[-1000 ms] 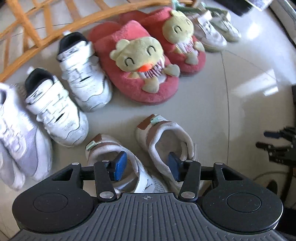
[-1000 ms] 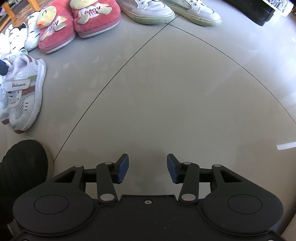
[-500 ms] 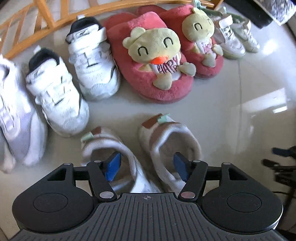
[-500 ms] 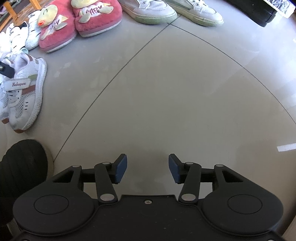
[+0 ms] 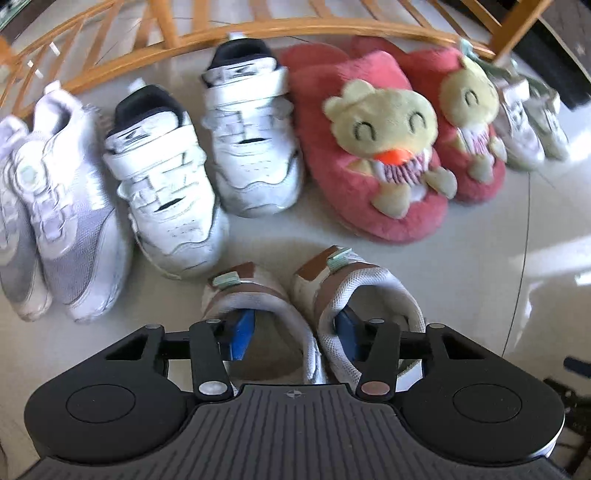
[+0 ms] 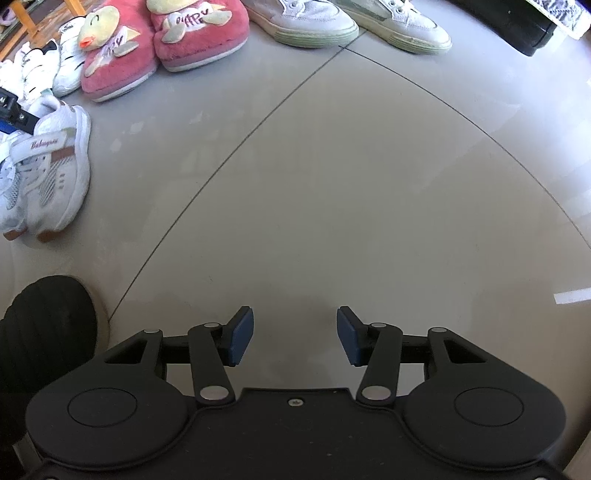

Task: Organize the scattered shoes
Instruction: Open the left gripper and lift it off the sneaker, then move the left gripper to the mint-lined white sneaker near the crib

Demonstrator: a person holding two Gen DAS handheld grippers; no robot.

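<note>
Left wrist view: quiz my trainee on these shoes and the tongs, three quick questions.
1. True or false: the right tongs hold a shoe.
2. Each finger of the left tongs sits inside: A) a pink slipper, B) a brown-trimmed sneaker, C) a grey trainer.
3. How many pairs stand in the row along the wooden rail?

Key: 1 false, they are open over bare floor. 2 B; the jaws are closing with both sneakers' inner walls between them. 3 four.
</note>
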